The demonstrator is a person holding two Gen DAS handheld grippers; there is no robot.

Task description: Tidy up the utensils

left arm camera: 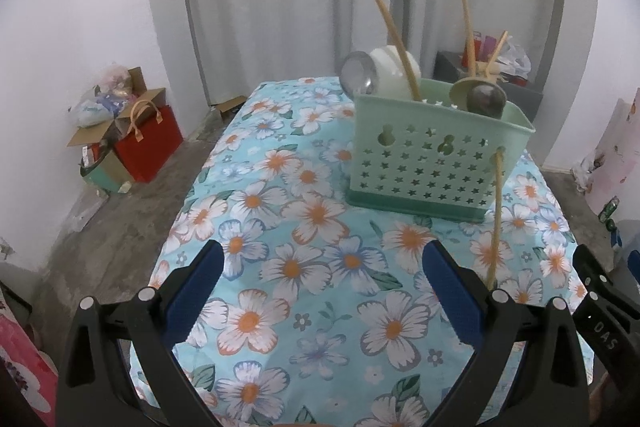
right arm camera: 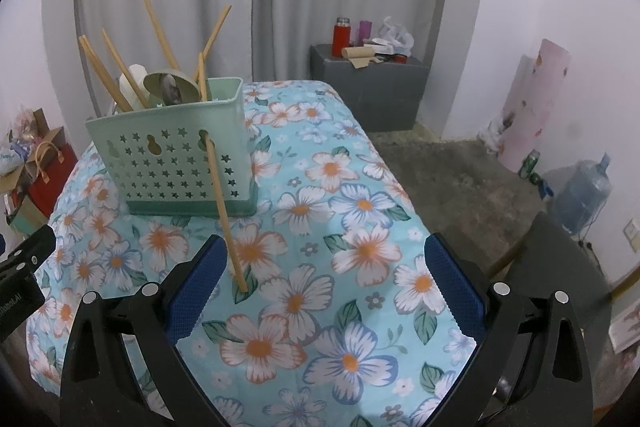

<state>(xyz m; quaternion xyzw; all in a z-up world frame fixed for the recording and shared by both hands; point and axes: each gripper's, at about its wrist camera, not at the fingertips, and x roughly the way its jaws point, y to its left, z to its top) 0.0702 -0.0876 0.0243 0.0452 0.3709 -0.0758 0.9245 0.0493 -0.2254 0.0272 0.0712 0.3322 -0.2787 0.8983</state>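
Grippers idle; one chopstick astray at the caddy

Right gripper (right arm camera: 320, 287): black frame, blue ribbed pads (right arm camera: 192, 291), jaws spread wide and grasping nothing. It hangs low over the near end of the table, in front of the caddy, apparently placed to take the stray stick, whose free tip lies just beside its left pad.

Left gripper (left arm camera: 324, 291): same make, likewise spread and empty, in front of the caddy and slightly to its left side. Judged to be waiting or ready to steady the caddy.

Caddy (right arm camera: 176, 163): pale green plastic, rectangular, darker green base, walls pierced with star-shaped holes and larger gourd-shaped slots. Stands upright on the table.

Stray chopstick (right arm camera: 224, 211): slim, straight, light wood or bamboo. Its upper end pokes through a slot in the caddy's front wall; its lower end rests on the cloth in front of the caddy. Judged misplaced; it probably needs pulling out and dropping in from above.

Sorted chopsticks (right arm camera: 160, 27): several, same material, standing inside the caddy, leaning at varied angles above its rim.

Spoons (left arm camera: 358, 73): rounded bowls upward inside the caddy; one shiny metal, one white and glossy, others duller.

Tablecloth (right arm camera: 360, 211): turquoise fabric, printed with white, blue and orange flowers, under the caddy.
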